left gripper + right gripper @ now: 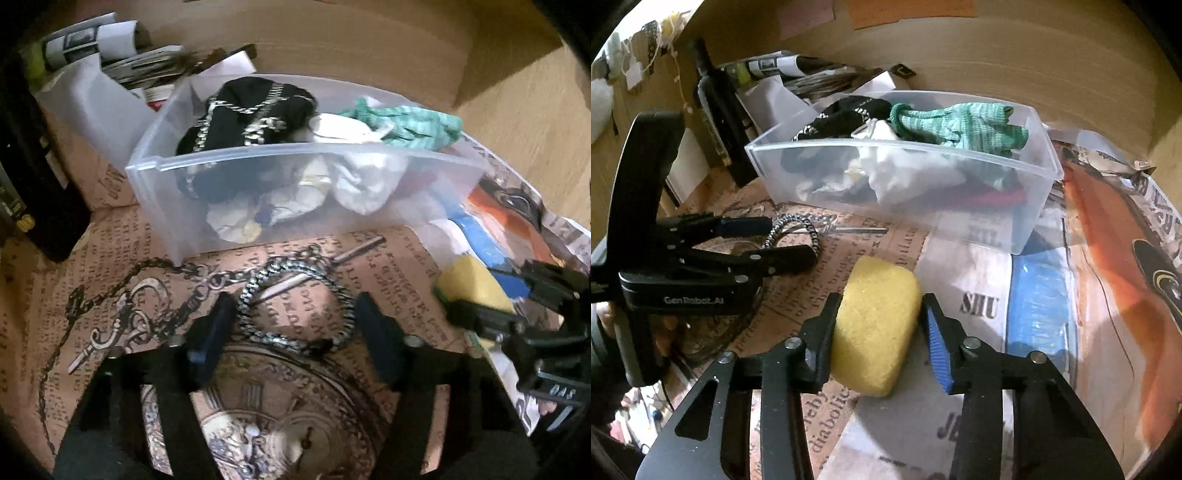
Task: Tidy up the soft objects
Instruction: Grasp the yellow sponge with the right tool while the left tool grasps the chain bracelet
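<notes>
Warm, dim indoor light; strong fisheye bend and dark vignette at edges; left wrist view motion-blurred, right wrist view sharper, soft shadows.

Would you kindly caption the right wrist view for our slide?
Right gripper open around a yellow sponge, before a clear bin of soft items.

The bin (1027, 206) is see-through plastic, smooth and a bit cloudy, and inside it are soft cloth things: a green knit sock (960, 125), a black cloth (251, 110) with shiny metal chains on it, and crumpled white cloth (362, 184). The yellow sponge (875, 325) looks rough and full of tiny holes, and the chain bracelet (295, 299) is shiny metal links. The table cover (406, 273) is printed like old newspaper and looks flat and matt, and both grippers are matt black with blue ridged pads (936, 343).
</notes>
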The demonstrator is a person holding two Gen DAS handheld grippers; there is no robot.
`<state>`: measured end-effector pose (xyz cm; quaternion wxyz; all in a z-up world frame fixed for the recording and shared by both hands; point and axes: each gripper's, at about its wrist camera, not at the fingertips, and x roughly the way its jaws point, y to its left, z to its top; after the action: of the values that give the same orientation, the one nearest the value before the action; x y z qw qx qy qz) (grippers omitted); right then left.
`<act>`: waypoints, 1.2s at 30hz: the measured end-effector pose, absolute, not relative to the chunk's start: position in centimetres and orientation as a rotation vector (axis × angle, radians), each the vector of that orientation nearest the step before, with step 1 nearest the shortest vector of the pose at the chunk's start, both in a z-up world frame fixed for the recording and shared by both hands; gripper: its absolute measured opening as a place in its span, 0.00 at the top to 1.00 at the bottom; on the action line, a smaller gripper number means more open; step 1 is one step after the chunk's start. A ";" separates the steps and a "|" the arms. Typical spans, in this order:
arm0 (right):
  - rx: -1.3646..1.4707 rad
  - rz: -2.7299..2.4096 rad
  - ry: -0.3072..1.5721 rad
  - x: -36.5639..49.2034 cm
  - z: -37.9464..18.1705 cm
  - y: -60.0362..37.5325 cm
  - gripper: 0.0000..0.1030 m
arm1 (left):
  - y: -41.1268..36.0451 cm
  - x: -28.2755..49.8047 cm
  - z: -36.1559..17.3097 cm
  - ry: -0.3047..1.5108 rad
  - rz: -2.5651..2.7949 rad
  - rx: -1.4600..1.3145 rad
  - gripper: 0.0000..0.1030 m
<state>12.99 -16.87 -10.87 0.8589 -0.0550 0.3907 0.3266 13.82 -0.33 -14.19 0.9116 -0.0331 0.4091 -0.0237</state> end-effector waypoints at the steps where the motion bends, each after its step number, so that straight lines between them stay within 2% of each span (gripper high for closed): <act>1: -0.108 0.686 0.814 13.0 -10.8 -17.0 0.65 | -0.5 13.7 -14.2 0.839 -0.049 -0.061 0.45; 3: -0.099 0.683 0.802 12.9 -10.5 -17.1 0.66 | -0.9 13.6 -14.1 0.839 -0.059 -0.044 0.59; 6: -0.085 0.685 0.782 12.8 -10.0 -17.5 0.66 | -1.4 13.3 -13.9 0.840 -0.070 -0.030 0.69; 20: -0.053 0.669 0.610 13.2 -4.7 -18.1 0.66 | -1.4 10.6 -7.1 0.644 -0.091 -0.045 0.69; 22: -0.047 0.662 0.591 13.3 -4.2 -18.3 0.66 | -1.5 11.2 -7.2 0.656 -0.110 -0.042 0.68; 23: -0.041 0.657 0.584 13.4 -4.0 -18.5 0.66 | -1.8 11.4 -7.3 0.666 -0.121 -0.040 0.64; 25: -0.034 0.645 0.576 13.5 -3.9 -19.0 0.66 | -2.4 11.8 -7.7 0.684 -0.135 -0.034 0.50; 27: -0.029 0.628 0.571 13.6 -3.7 -19.6 0.66 | -3.4 12.3 -8.4 0.704 -0.156 -0.023 0.31; 29: -0.022 0.619 0.570 13.6 -3.6 -20.2 0.66 | -4.7 12.8 -9.4 0.735 -0.183 -0.003 0.24; 34: -0.018 0.609 0.576 13.7 -3.7 -21.0 0.66 | -7.2 15.2 -12.6 0.847 -0.234 0.061 0.23; 35: -0.018 0.608 0.578 13.7 -3.8 -21.0 0.66 | -7.4 15.5 -13.1 0.861 -0.244 0.073 0.25; 36: -0.017 0.610 0.581 13.7 -3.9 -21.1 0.66 | -7.8 15.9 -13.7 0.884 -0.250 0.090 0.32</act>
<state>13.75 -21.12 -3.93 0.9124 -0.0081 0.2822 0.2963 15.87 -7.84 -13.72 0.8954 0.0433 0.4264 -0.1205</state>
